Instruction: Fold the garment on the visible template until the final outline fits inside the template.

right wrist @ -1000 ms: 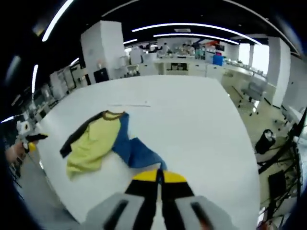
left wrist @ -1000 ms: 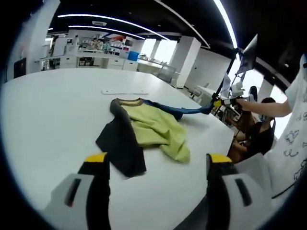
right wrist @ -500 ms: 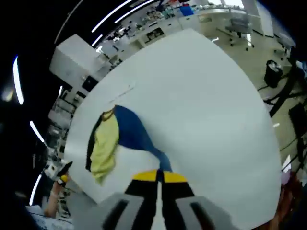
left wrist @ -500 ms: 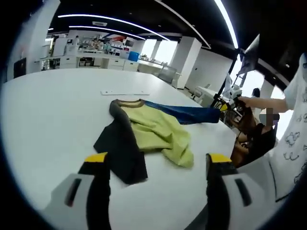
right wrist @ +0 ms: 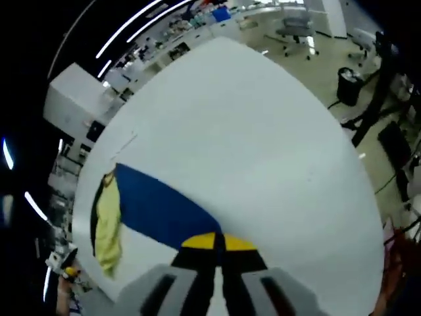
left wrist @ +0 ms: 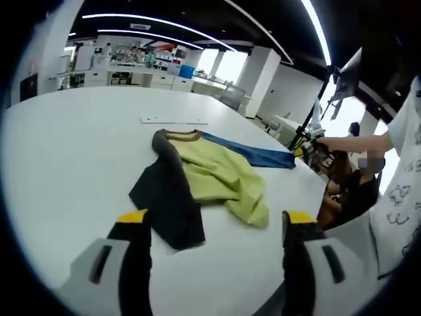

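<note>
Left gripper view: a three-coloured garment point(left wrist: 204, 174) lies rumpled on a broad white worktop point(left wrist: 66, 151), its brown-trimmed collar toward the far side. Taking that collar as the landmark, a black sleeve runs from it toward the camera, a crumpled yellow-green body panel spreads beside the black part and nearer the worktop's right edge, and a blue part stretches away from the collar to the right, drawn out flat toward the edge. At that far end of the blue part the right tongs point(left wrist: 304, 150) (yellow-tipped, held by a bare outstretched arm point(left wrist: 355, 143)) meet the cloth. A thin pale strip point(left wrist: 173, 121) lies on the worktop just beyond the collar. The left tongs point(left wrist: 217, 227) hover above the near edge, well short of the garment, their two yellow-tipped jaws spread wide with nothing between them.

Right gripper view: the right tongs point(right wrist: 217, 241) have their jaws pressed together on the corner of the blue part, which fans out from the jaws toward the collar as a taut, smooth band. The yellow-green panel and a sliver of black lie beyond it, at the side away from the tongs. Past the worktop's edge stand office chairs point(right wrist: 294, 26) and a dark bin point(right wrist: 346, 84) on a shiny floor.
</note>
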Tool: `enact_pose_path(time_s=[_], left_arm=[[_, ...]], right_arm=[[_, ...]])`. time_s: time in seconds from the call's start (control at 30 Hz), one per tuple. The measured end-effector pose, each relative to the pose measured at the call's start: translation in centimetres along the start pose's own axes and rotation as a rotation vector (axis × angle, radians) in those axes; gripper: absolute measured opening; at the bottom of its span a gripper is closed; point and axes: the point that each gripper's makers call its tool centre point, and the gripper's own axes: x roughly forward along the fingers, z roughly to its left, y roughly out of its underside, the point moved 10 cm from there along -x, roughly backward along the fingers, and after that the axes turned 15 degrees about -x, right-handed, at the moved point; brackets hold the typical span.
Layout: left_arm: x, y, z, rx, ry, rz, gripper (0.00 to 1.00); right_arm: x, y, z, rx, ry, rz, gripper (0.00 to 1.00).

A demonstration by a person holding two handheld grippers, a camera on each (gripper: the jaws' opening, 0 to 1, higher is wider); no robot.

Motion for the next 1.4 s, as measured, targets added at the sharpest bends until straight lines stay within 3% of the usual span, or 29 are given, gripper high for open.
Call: enact_pose_path(time_s=[0.23, 0.37, 0.47, 0.63, 0.83, 1.0, 1.13, 1.2, 1.3, 1.4], left_arm=[[0.5, -0.3, 0.5, -0.012, -0.008, 0.001, 0.79], [0.8, -0.3, 0.6, -0.020, -0.010, 0.003, 0.79], [1.1, -0.3, 0.5, -0.022, -0.008, 0.010, 0.79], [1.2, -0.4, 0.6, -0.025, -0.009, 0.008, 0.79], [1.5, -0.3, 0.6, -0.026, -0.009, 0.012, 0.79], [1.7, -0.2, 0.1, -0.025, -0.005, 0.015, 0.79], [1.6, -0.1, 0.1, -0.026, -0.008, 0.016, 0.79], [1.5, -0.1, 0.2, -0.027, -0.008, 0.015, 0.79], [1.4, 0.0, 0.2, -0.027, -0.007, 0.014, 0.79], [1.4, 0.1, 0.4, -0.026, -0.006, 0.015, 0.79]], right_arm=[[1.4, -1.2, -0.8, 0.001, 0.052, -0.025, 0.00], [2.2, -1.8, -0.6, 0.032, 0.044, -0.042, 0.00], [2.8, -2.0, -1.9, -0.016, 0.101, 0.014, 0.00], [2.7, -1.4, -2.0, -0.049, 0.123, 0.033, 0.00], [2.7, -1.2, -1.8, -0.076, 0.132, 0.019, 0.00], [2.9, -1.4, -1.8, -0.165, 0.176, 0.026, 0.00], [3.1, -1.3, -1.6, -0.229, 0.167, 0.047, 0.00], [3.1, -1.4, -1.6, -0.271, 0.145, 0.016, 0.00], [2.8, -0.7, -1.4, -0.282, 0.133, 0.008, 0.09], [2.7, -0.8, -1.6, -0.365, 0.132, -0.039, 0.20]])
